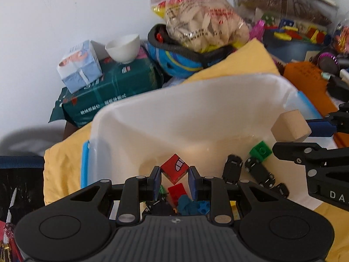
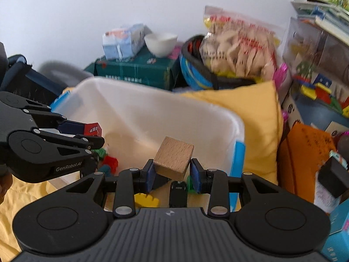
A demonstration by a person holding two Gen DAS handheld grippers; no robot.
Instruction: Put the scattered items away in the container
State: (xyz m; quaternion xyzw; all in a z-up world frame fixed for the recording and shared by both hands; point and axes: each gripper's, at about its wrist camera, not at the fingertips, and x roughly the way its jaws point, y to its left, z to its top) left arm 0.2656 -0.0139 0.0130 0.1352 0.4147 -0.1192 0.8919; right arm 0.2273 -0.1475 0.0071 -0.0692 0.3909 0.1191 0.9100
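Note:
A translucent white plastic container point(image 1: 196, 100) point(image 2: 135, 100) with blue clips stands on a yellow cloth. Inside lie toy pieces: black toy cars point(image 1: 259, 172), a green brick point(image 1: 260, 150), a red brick point(image 1: 177, 191). My left gripper point(image 1: 174, 178) is shut on a red cube with a printed mouth point(image 1: 174, 168) and holds it over the container; the cube also shows in the right wrist view point(image 2: 92, 128). My right gripper point(image 2: 172, 174) is shut on a plain wooden cube point(image 2: 173, 158), held above the container's right side; it also shows in the left wrist view point(image 1: 291, 125).
Behind the container sit a green box point(image 1: 113, 91), a tissue pack point(image 1: 79, 65), a white bowl point(image 1: 123, 48), a blue helmet point(image 1: 178, 61) and a snack bag point(image 1: 202, 21). Toy bins and boxes point(image 2: 316, 69) crowd the right. Orange cloth point(image 2: 305, 152) lies at right.

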